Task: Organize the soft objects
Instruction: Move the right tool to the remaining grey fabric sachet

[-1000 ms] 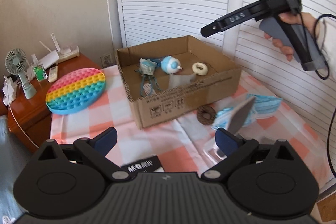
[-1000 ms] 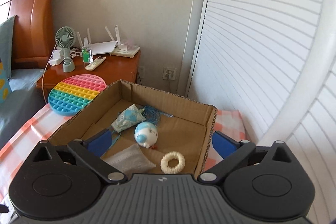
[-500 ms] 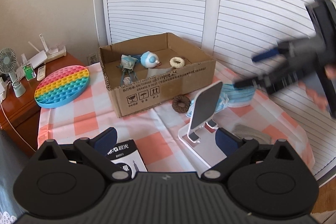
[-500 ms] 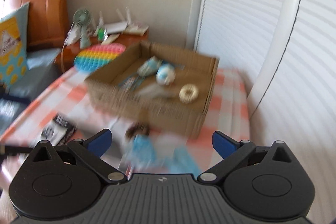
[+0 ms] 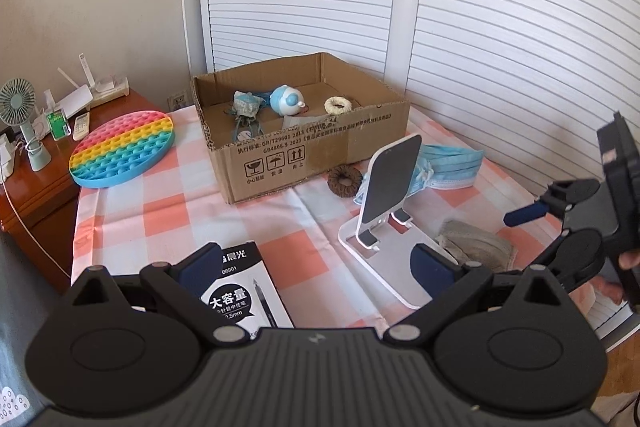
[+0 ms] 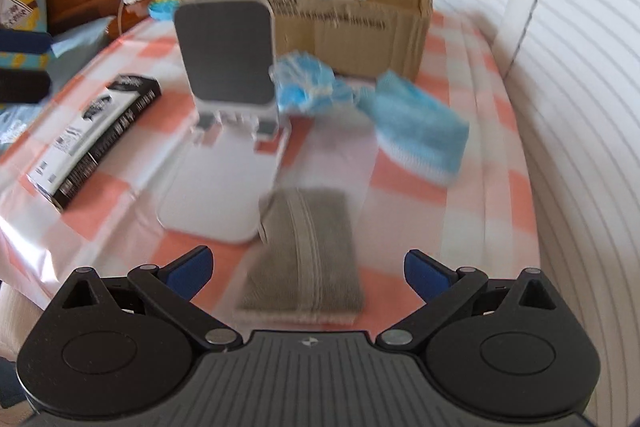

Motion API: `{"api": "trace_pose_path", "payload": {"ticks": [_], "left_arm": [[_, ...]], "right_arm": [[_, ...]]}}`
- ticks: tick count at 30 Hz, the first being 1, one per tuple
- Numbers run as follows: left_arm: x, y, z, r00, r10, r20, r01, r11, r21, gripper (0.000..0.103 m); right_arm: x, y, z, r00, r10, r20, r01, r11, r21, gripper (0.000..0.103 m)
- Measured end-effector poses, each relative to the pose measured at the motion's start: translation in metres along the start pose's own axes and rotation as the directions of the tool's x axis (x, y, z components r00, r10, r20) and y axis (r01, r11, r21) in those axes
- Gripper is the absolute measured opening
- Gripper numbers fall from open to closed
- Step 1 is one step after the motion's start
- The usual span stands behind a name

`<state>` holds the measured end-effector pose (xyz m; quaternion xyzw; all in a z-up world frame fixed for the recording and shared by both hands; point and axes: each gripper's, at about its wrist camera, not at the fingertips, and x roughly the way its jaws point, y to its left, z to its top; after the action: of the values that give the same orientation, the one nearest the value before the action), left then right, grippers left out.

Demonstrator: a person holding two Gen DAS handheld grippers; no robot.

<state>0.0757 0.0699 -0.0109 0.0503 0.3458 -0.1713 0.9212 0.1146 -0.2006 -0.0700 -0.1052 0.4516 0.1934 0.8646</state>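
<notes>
A checked cloth (image 5: pixel 168 211) in pink and white covers the table, and everything sits on it. The largest thing is the box (image 5: pixel 320 151), open-topped cardboard, standing toward the far side near the shutters. Inside it lie a blue-and-white toy (image 5: pixel 285 99), a pale ring (image 5: pixel 338 104), and a patterned pouch (image 5: pixel 246 103) with blue cord. Left of the box a rainbow mat (image 5: pixel 124 147) overhangs the table's edge. A white stand (image 6: pixel 228 67) with a dark face is upright in front of the box, its flat base stretching toward the cameras. Blue masks (image 6: pixel 416 123) lie crumpled just behind and right of the stand. A black-and-white pen box (image 6: pixel 96 135) lies flat at the near left. A grey towel (image 6: pixel 304 259), folded, lies beside the stand's base at the near right edge of the table. A brown scrunchie (image 5: pixel 345 181) rests just beside the box's front wall.

The right gripper (image 6: pixel 306 273) hovers over the towel, its jaws spread wide on either side and touching nothing; this view is blurred. The left gripper (image 5: pixel 316 271) is also spread wide and empty, above the pen box and the stand's base.
</notes>
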Motion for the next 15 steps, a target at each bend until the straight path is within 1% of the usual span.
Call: {"api": "trace_pose_path", "payload": {"ticks": [2,5,7,9,12,15], "left_arm": [[0.002,0.001,0.000,1.000,-0.001,-0.004,0.001,1.000,0.002,0.100],[0.005,0.001,-0.001,1.000,-0.003,-0.013,0.003,1.000,0.009,0.100],[0.009,0.001,-0.001,1.000,-0.006,-0.022,0.006,1.000,0.009,0.100],[0.013,0.003,-0.001,0.999,-0.009,-0.036,0.009,1.000,0.015,0.100],[0.019,0.005,-0.001,0.998,-0.005,-0.055,0.008,0.999,0.040,0.100],[0.026,0.009,0.002,0.996,-0.034,-0.080,0.039,0.997,0.066,0.100]], "right_arm": [[0.006,-0.002,-0.004,1.000,-0.021,-0.016,0.021,1.000,0.008,0.103],[0.007,-0.007,-0.007,0.999,-0.037,-0.008,0.037,0.999,0.027,0.103],[0.009,-0.012,-0.003,0.997,-0.079,0.000,0.079,0.996,0.039,0.103],[0.012,-0.018,0.000,0.995,-0.098,-0.002,0.098,0.994,0.057,0.103],[0.018,-0.023,0.000,0.996,-0.088,-0.004,0.088,0.994,0.072,0.103],[0.018,-0.024,0.000,0.997,-0.076,0.000,0.076,0.995,0.065,0.103]]}}
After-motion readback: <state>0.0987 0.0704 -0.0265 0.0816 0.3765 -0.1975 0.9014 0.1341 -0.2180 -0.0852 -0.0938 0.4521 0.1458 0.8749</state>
